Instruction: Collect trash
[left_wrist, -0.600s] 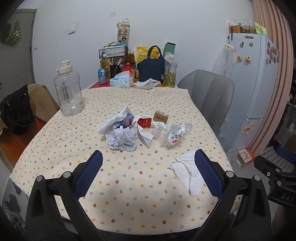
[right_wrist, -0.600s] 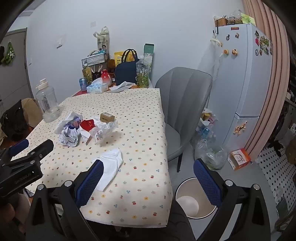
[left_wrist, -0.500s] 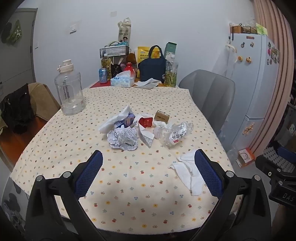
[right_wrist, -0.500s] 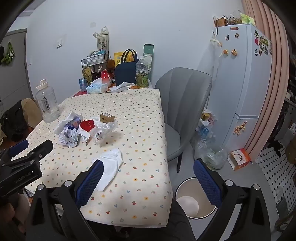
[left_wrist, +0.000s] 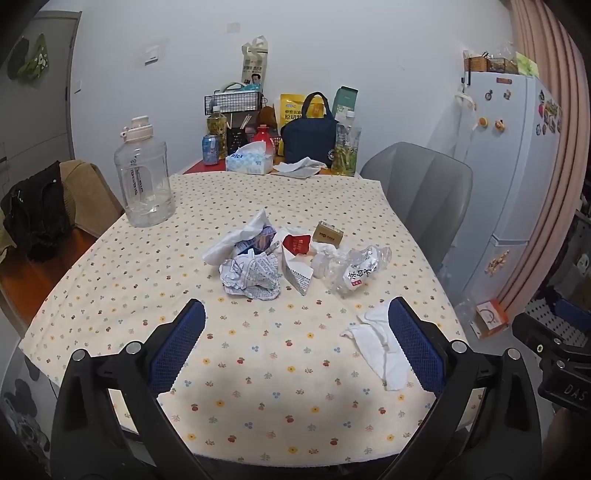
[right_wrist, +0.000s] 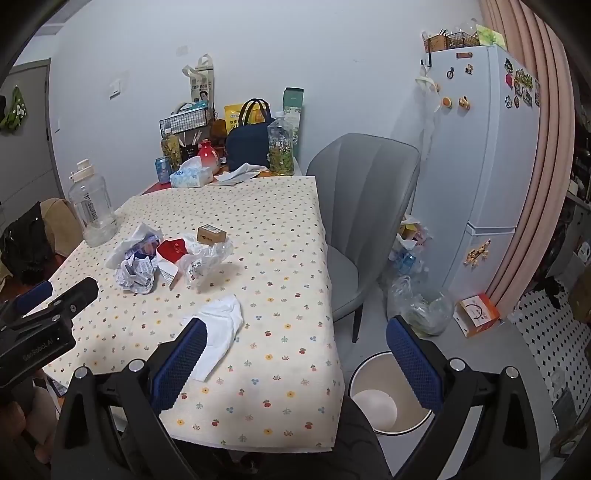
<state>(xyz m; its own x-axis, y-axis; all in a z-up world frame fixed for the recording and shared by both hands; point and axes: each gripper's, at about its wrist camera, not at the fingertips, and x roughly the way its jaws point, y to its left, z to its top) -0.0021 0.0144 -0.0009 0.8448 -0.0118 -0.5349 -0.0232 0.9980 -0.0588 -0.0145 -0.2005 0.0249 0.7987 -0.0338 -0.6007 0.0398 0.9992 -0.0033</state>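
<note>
We hold the left gripper (left_wrist: 295, 339) and the right gripper (right_wrist: 291, 354) spread wide and empty above the near edge of the table with the flower-print cloth (left_wrist: 110, 280). The soft white tissue (left_wrist: 376, 347) lies near the right edge; it suits a low pinch. Crumpled printed paper (left_wrist: 251, 277), a crushed clear bottle (left_wrist: 354, 269) and cartons cluster mid-table. The round white bin (right_wrist: 388, 398) waits on the floor below the table's near right corner.
</note>
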